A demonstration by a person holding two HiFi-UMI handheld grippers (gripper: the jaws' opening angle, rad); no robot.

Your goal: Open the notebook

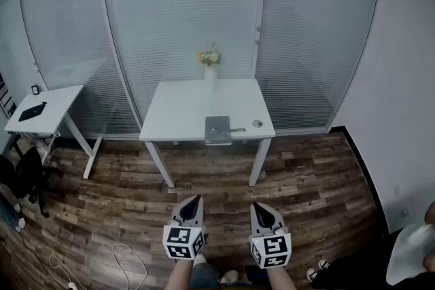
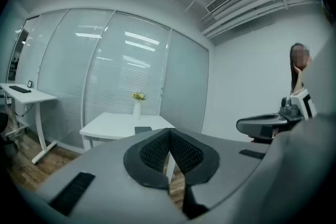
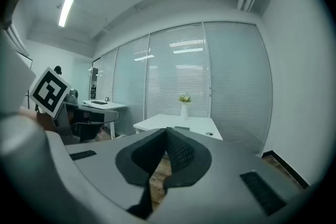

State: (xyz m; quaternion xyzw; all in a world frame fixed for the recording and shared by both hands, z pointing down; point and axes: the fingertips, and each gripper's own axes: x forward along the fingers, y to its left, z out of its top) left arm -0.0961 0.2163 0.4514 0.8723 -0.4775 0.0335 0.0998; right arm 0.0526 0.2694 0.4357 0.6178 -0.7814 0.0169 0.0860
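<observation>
Readable text: none in any view.
Left gripper [image 1: 196, 200] cube: black-and-white square code patterns, no letters or digits.
Right gripper [image 1: 257, 207] cube: the same kind of square code patterns, no letters or digits.
Notebook [image 1: 218, 130] cover: grey, no print that can be made out.
Small frame [image 1: 35, 89] on the side desk [image 1: 61, 102]: too small to read.
Walls and glass panels: no signs or labels visible.
</observation>
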